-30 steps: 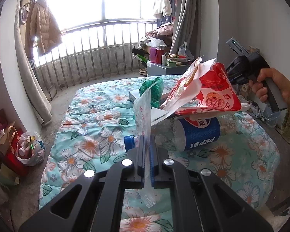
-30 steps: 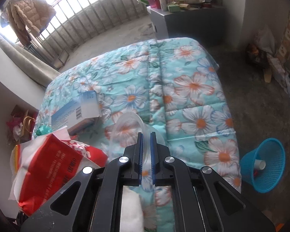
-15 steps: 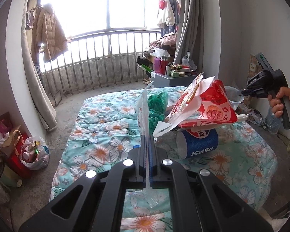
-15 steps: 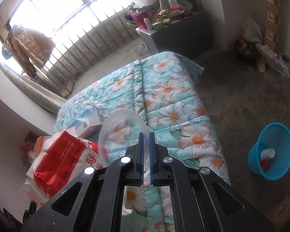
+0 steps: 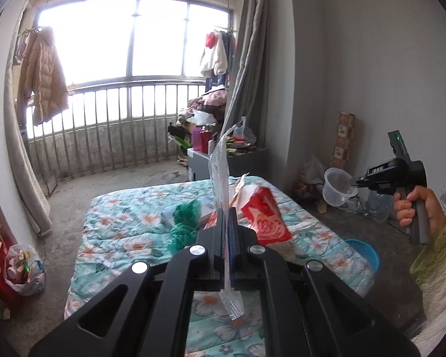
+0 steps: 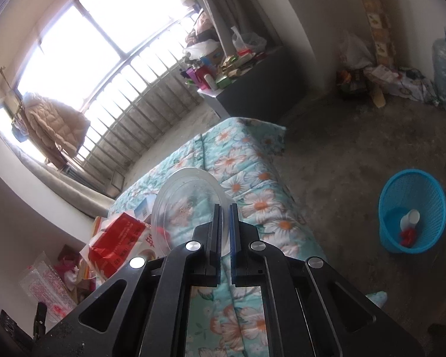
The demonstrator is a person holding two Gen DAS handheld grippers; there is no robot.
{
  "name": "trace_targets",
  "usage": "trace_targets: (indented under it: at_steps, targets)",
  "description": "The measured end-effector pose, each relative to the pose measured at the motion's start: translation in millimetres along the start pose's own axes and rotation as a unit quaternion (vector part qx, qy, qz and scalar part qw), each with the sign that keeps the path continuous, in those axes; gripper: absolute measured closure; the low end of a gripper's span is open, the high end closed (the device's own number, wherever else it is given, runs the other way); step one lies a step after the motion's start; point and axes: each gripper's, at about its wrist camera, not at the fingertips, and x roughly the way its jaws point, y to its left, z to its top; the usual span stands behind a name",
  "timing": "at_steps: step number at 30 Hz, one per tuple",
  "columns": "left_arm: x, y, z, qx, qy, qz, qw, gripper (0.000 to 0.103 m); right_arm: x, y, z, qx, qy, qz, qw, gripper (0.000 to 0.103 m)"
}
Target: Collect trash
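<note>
Both of my hand-held grippers have lifted off the bed (image 5: 128,232): left hand-held gripper (image 5: 226,217) pinches a clear wrapper (image 5: 220,163), right hand-held gripper (image 6: 225,214) clamps a plastic cup (image 6: 187,196). Blue bin (image 6: 413,208) holds two scraps; red bag (image 5: 264,217), box and green bundle remain.

My left gripper's (image 5: 226,223) frame hides the near bed (image 5: 128,238). The blue basket (image 5: 368,255) peeks out behind the quilt's right edge, mostly hidden. I can't read what's inside it (image 6: 408,226): too small.
</note>
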Motion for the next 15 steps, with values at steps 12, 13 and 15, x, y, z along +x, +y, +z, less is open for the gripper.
trace_targets:
  at_steps: [12,13,15]
  targets:
    - [44.7,-88.8,43.5,0.037,0.000,-0.144,0.9889,0.101,-44.6,-60.5,-17.7,0.055,-0.040,-0.010,0.998,0.100]
    - [51.7,-97.8,46.4,0.038,0.005,-0.158,0.9868,0.101,-47.9,-66.9,-18.4,0.061,-0.043,-0.013,0.997,0.100]
    - [65.5,-114.1,52.5,0.039,0.016,-0.182,0.9825,0.101,-57.6,-80.9,-24.4,0.074,-0.049,-0.017,0.996,0.100]
